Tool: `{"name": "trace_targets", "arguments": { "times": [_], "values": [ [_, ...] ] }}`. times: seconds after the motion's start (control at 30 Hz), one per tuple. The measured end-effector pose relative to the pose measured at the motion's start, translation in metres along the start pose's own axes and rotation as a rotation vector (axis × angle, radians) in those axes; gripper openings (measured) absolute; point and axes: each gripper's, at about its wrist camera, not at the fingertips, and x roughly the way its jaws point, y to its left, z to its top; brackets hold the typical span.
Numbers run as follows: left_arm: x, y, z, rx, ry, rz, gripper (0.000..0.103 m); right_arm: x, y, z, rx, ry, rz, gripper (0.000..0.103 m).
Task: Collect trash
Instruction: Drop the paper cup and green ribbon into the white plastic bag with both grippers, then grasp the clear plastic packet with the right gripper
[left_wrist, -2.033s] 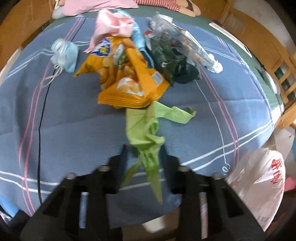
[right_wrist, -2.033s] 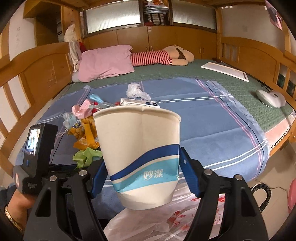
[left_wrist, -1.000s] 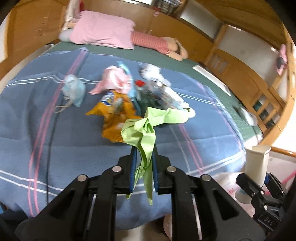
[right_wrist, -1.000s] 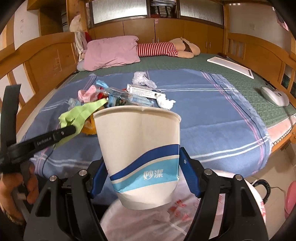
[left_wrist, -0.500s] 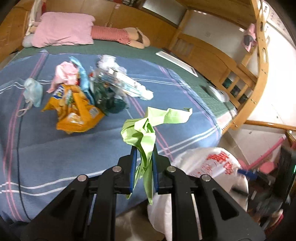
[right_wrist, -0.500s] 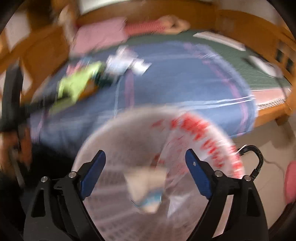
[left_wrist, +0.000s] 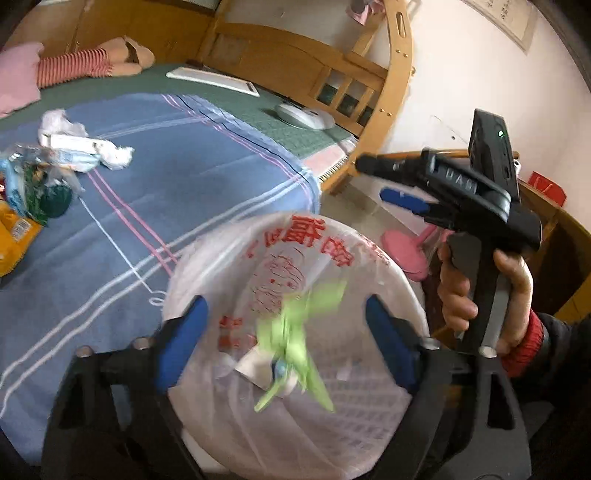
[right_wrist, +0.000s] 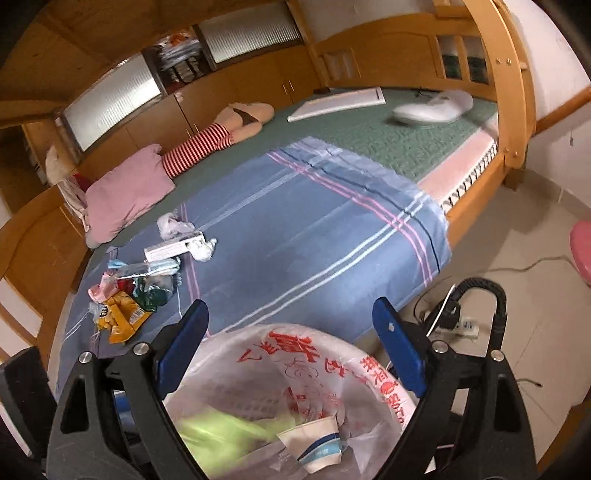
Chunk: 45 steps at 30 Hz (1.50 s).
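Left gripper (left_wrist: 286, 339) above the bag-lined bin (left_wrist: 373, 254): jaws just sprung wide apart, nothing pinched, green wrapper (left_wrist: 295, 332) blurred between them, over the bin's mouth. Right gripper (right_wrist: 291, 343) likewise spread wide, empty, also over the bin. Paper cup (right_wrist: 314, 448) lying inside on the liner beside the green wrapper. More trash (right_wrist: 136, 291) heaped farther off on the blue bedsheet (right_wrist: 314, 236).

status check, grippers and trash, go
Left gripper just opened, green wrapper dropping into bin bag. Right gripper open, cup binned. More trash on bed.
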Motion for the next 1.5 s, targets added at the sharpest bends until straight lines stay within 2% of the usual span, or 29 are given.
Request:
{"name": "trace_targets", "arguments": {
  "times": [0.07, 0.17, 0.3, 0.33, 0.4, 0.47, 0.6, 0.77, 0.9, 1.03, 1.17, 1.2, 1.23, 1.27, 1.37, 1.4, 1.43, 1.5],
  "values": [
    [-0.006, 0.012, 0.002, -0.057, -0.032, 0.028, 0.089, 0.007, -0.001, -0.003, 0.016, 0.025, 0.0, 0.089],
    [-0.02, 0.048, 0.005, -0.216, -0.107, 0.189, 0.09, 0.016, 0.002, -0.007, 0.015, 0.05, 0.009, 0.089],
    [-0.037, 0.103, -0.006, -0.463, -0.125, 0.599, 0.09, 0.02, 0.02, -0.011, -0.058, 0.05, 0.007, 0.089],
    [-0.043, 0.111, -0.01, -0.512, -0.132, 0.607, 0.09, 0.021, 0.024, -0.011, -0.074, 0.05, 0.008, 0.089],
    [-0.055, 0.127, -0.018, -0.625, -0.179, 0.567, 0.09, 0.024, 0.034, -0.013, -0.106, 0.059, 0.012, 0.089],
    [-0.063, 0.136, -0.025, -0.68, -0.202, 0.557, 0.09, 0.028, 0.045, -0.013, -0.125, 0.074, 0.037, 0.089],
    [-0.057, 0.151, -0.032, -0.763, -0.167, 0.523, 0.09, 0.035, 0.059, -0.016, -0.146, 0.099, 0.073, 0.089],
    [-0.067, 0.138, -0.034, -0.724, -0.2, 0.595, 0.091, 0.039, 0.068, -0.028, -0.187, 0.121, 0.095, 0.089],
    [-0.072, 0.126, -0.025, -0.657, -0.237, 0.707, 0.092, 0.044, 0.072, -0.03, -0.202, 0.128, 0.095, 0.089],
    [-0.08, 0.117, -0.017, -0.59, -0.256, 0.767, 0.093, 0.044, 0.081, -0.027, -0.22, 0.081, 0.078, 0.089],
    [-0.095, 0.133, 0.007, -0.591, -0.26, 0.826, 0.093, 0.044, 0.091, -0.018, -0.222, -0.002, 0.064, 0.089],
    [-0.106, 0.145, 0.017, -0.611, -0.292, 0.835, 0.094, 0.045, 0.095, -0.014, -0.226, -0.017, 0.057, 0.09],
    [-0.111, 0.152, 0.02, -0.626, -0.305, 0.842, 0.096, 0.049, 0.104, -0.008, -0.24, -0.034, 0.053, 0.098],
    [-0.119, 0.161, 0.024, -0.644, -0.318, 0.856, 0.096, 0.052, 0.11, -0.004, -0.249, -0.044, 0.066, 0.1],
    [-0.142, 0.189, 0.019, -0.725, -0.354, 0.961, 0.097, 0.072, 0.138, 0.016, -0.279, -0.044, 0.126, 0.1],
    [-0.15, 0.2, 0.006, -0.832, -0.347, 1.01, 0.097, 0.084, 0.151, 0.023, -0.28, -0.024, 0.138, 0.1],
    [-0.153, 0.206, -0.002, -0.895, -0.364, 1.002, 0.097, 0.094, 0.159, 0.027, -0.277, -0.006, 0.15, 0.1],
    [-0.154, 0.213, -0.023, -1.024, -0.41, 0.917, 0.097, 0.124, 0.183, 0.036, -0.255, 0.055, 0.184, 0.1]
  ]
}}
